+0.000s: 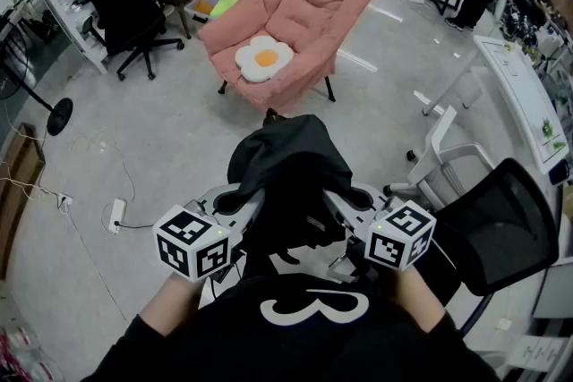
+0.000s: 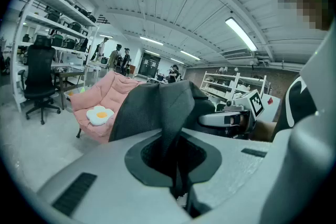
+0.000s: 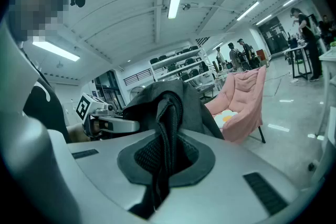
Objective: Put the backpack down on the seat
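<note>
Backpack [image 1: 286, 161]: black, soft cloth. It hangs in the air just in front of the person, slumped and folded over itself, between the two tools. It is not on the seat yet.

Left hand-held gripper [image 1: 243, 199]: jaws closed, pinching a fold or strap of black fabric. Right hand-held gripper [image 1: 338, 203]: the same, closed on a ridged, mesh-backed strap.

Handling, as I judge it:
- The bag is limp, with no stiff frame, so it will sag and swing from its two pinch points.
- Its weight is hard to tell. The cloth collapses loosely, which suggests little inside.
- The fabric is not slippery and not fragile.
- A strap or the top edge is the sensible hold. Thin cloth could creep out of closed jaws if jerked.

Landing spot: a pink chair [image 1: 309, 9], padded and deep, on the far side of open floor [image 1: 170, 139], well apart from the bag. An egg-shaped cushion [image 1: 264, 58] already lies on its seat, so the bag will land on it or beside it. The padding is forgiving and a gentle drop should do.

Room: a workshop hall.
- Far left: a black office chair [image 1: 121, 0] and shelving.
- Near right: another black chair [image 1: 501, 228].
- Right: a white desk [image 1: 524, 94].
- Left, on the floor: a power strip [image 1: 116, 215] and its cord.
</note>
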Demonstrator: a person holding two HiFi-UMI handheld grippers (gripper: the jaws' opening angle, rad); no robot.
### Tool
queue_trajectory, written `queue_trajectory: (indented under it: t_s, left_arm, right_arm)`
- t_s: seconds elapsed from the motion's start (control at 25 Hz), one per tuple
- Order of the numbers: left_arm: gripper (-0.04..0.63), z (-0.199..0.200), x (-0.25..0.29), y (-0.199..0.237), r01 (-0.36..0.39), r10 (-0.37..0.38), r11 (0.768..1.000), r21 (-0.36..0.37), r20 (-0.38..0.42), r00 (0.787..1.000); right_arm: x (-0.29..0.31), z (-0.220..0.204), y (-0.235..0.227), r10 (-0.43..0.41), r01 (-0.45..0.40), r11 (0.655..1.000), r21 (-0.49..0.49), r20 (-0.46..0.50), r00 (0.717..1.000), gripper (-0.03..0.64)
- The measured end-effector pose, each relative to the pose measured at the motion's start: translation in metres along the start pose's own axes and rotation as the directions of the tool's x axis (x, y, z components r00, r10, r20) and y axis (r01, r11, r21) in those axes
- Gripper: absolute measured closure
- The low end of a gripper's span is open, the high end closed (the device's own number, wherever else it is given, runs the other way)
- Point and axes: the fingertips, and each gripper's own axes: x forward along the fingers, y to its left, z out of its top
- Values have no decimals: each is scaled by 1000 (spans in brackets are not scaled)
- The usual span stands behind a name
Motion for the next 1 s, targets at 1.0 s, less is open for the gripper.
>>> queue_trajectory:
  t_s: [1.0]
  left_arm:
    - [584,46,29,193,127,-127,992,-11,-59,990]
  right_arm:
    - [179,37,-43,-110,112,992,60,-38,993,604]
